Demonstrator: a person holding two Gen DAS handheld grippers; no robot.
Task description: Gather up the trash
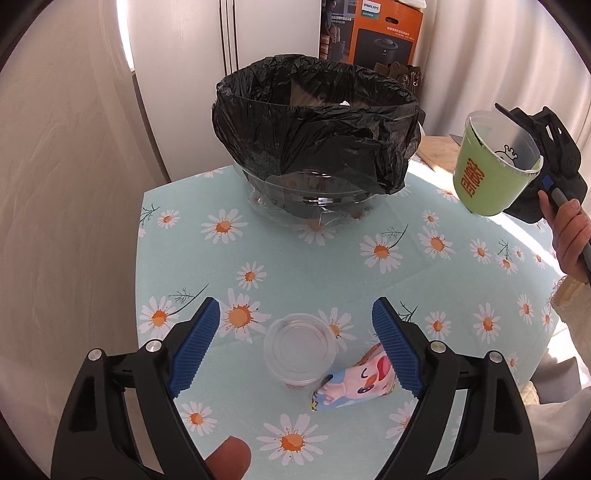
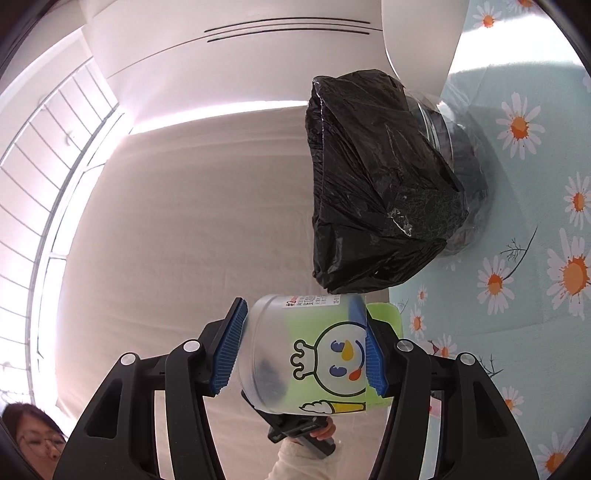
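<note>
Green cup [image 1: 491,166], daisy-patterned tablecloth [image 1: 332,266]

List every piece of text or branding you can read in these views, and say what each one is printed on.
"PHILIPS": white letters on the orange and black box behind the bin.
Smaller lines on that box: too small to read.
Large orange characters on the green cup held by the right gripper: shown sideways, not legible.
White sticker at the cup's rim: print too small to read.
Cartoon wrapper: no text readable.
</note>
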